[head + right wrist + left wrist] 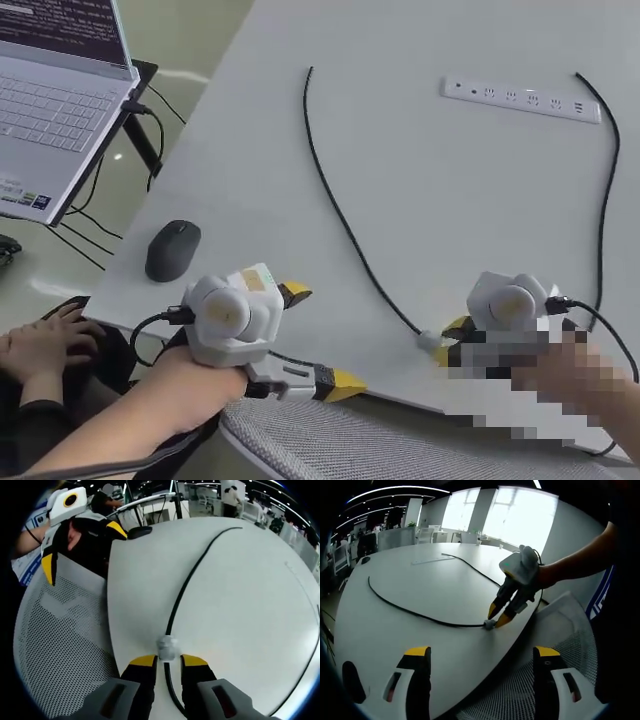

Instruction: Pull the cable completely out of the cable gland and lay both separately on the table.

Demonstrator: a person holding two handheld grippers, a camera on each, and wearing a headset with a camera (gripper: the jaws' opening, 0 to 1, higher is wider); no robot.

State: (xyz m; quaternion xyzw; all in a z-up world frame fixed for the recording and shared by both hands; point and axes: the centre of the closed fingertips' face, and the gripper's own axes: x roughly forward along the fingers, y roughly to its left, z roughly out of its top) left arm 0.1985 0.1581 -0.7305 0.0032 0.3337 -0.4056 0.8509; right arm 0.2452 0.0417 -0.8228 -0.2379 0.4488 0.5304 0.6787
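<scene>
A thin black cable [335,200] lies across the white table [450,200], and its near end passes through a small grey cable gland [429,340] close to the front edge. My right gripper [448,340] sits right behind the gland. In the right gripper view the gland [167,647] lies just ahead of the yellow tips, and the cable [172,685] runs back between the jaws, which stand narrowly open with table showing on both sides of it. My left gripper [320,336] hangs wide open off the table's front edge, holding nothing. From the left gripper view the right gripper [498,616] points down at the gland [489,625].
A black mouse [172,250] lies near the table's left edge, beside a laptop [55,90] on a stand. A white power strip [520,100] with its black cord [608,190] lies at the back right. A grey mesh chair [350,440] is under the front edge.
</scene>
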